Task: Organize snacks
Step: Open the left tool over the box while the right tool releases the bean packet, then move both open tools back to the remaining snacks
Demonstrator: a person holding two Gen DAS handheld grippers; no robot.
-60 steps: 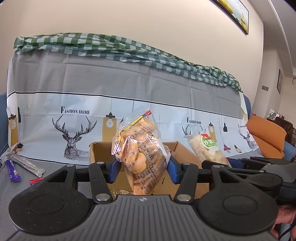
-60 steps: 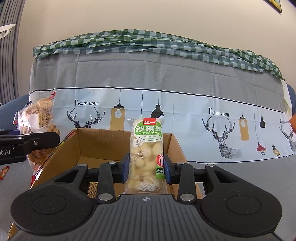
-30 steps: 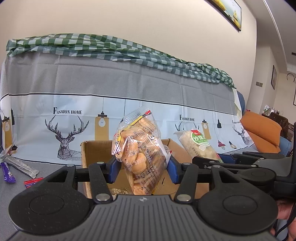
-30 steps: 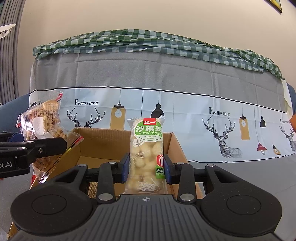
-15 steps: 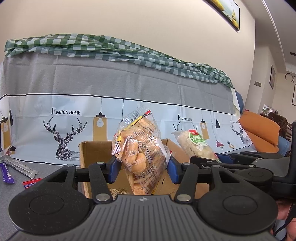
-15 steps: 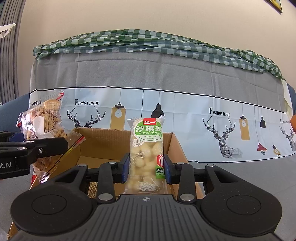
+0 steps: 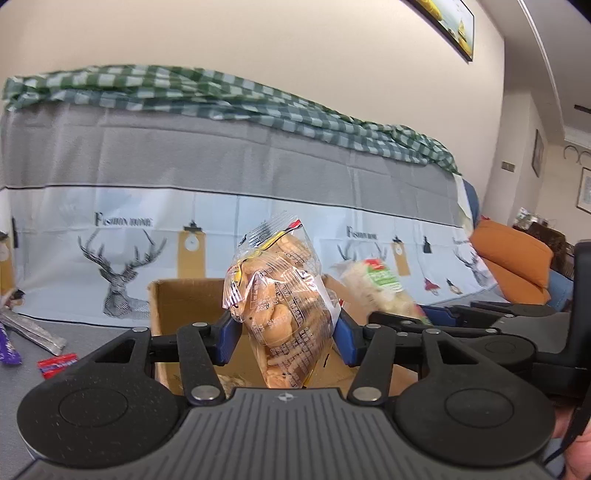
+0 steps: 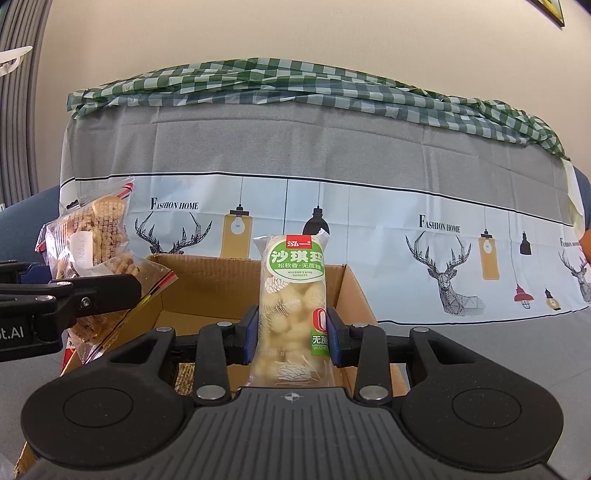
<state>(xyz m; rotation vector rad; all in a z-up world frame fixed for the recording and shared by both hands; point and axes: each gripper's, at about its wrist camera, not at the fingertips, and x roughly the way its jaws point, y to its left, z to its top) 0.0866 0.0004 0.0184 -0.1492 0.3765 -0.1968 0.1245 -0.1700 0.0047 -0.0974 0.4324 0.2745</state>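
A cream wall (image 8: 295,33) rises at the far side. Against it stands furniture draped in a grey deer-print cover (image 8: 332,155), topped by a green checked cloth (image 8: 314,81). An orange cushion (image 7: 513,258) lies far right; a framed picture (image 7: 447,22) hangs high.

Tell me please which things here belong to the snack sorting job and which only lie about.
Belong to the job:
- cookie bag, in the left tool, whose jaws are opening
- green-label snack pack, held by the right tool
- cardboard box
- loose wrappers on the grey surface

Lying about:
- deer-print cover
- checked cloth
- orange cushion
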